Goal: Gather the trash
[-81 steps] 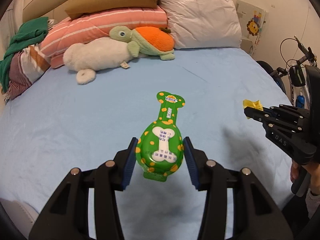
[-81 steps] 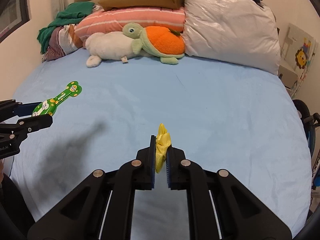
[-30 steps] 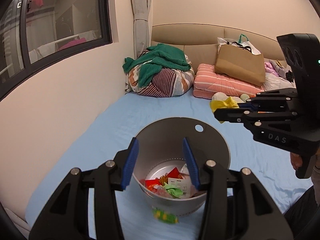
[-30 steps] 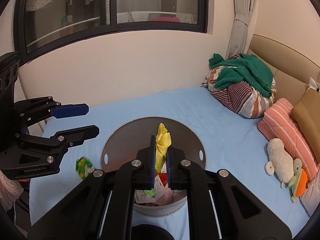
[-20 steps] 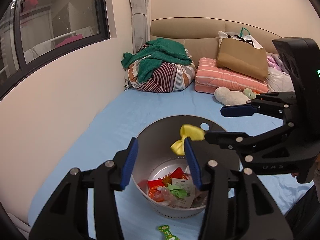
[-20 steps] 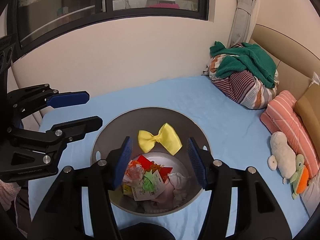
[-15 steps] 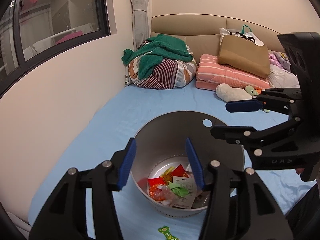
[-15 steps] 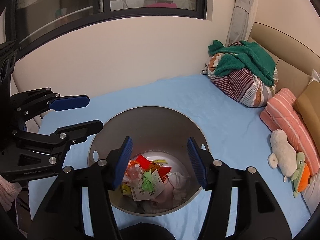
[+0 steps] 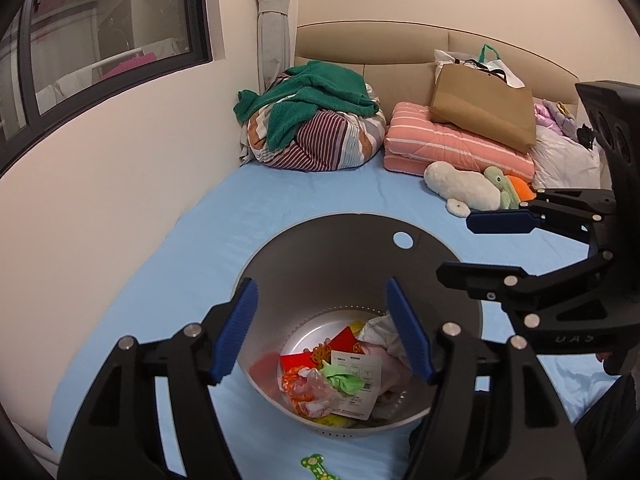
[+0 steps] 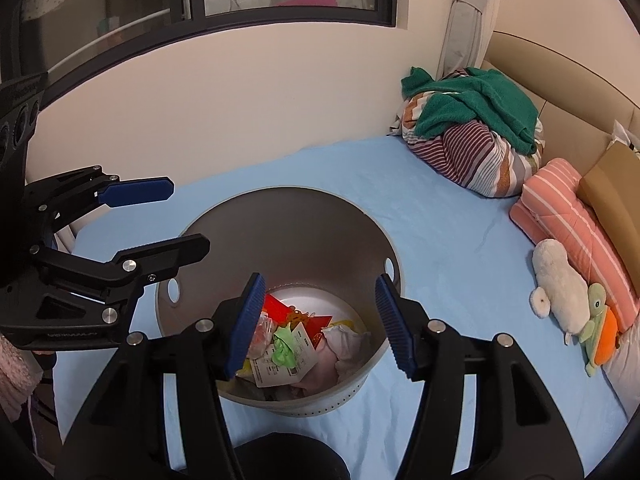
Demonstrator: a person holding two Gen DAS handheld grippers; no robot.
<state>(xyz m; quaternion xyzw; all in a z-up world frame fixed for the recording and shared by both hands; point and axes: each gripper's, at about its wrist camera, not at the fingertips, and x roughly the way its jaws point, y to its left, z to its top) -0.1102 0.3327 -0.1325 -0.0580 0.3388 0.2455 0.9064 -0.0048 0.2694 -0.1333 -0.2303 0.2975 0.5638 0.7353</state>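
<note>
Both empty grippers, left gripper (image 9: 326,330) opening, hover over the trash bin (image 9: 320,256).

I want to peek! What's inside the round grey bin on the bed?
The bin holds crumpled wrappers: red ones, a printed white label, light green scrap. Anything beneath stays hidden.

Both wrist cameras look steeply down along their own fingers from close above the grey bin (image 9: 304,264) on the bed (image 9: 192,264). Each view shares the bin (image 10: 280,216) and catches the other claw sideways.
</note>
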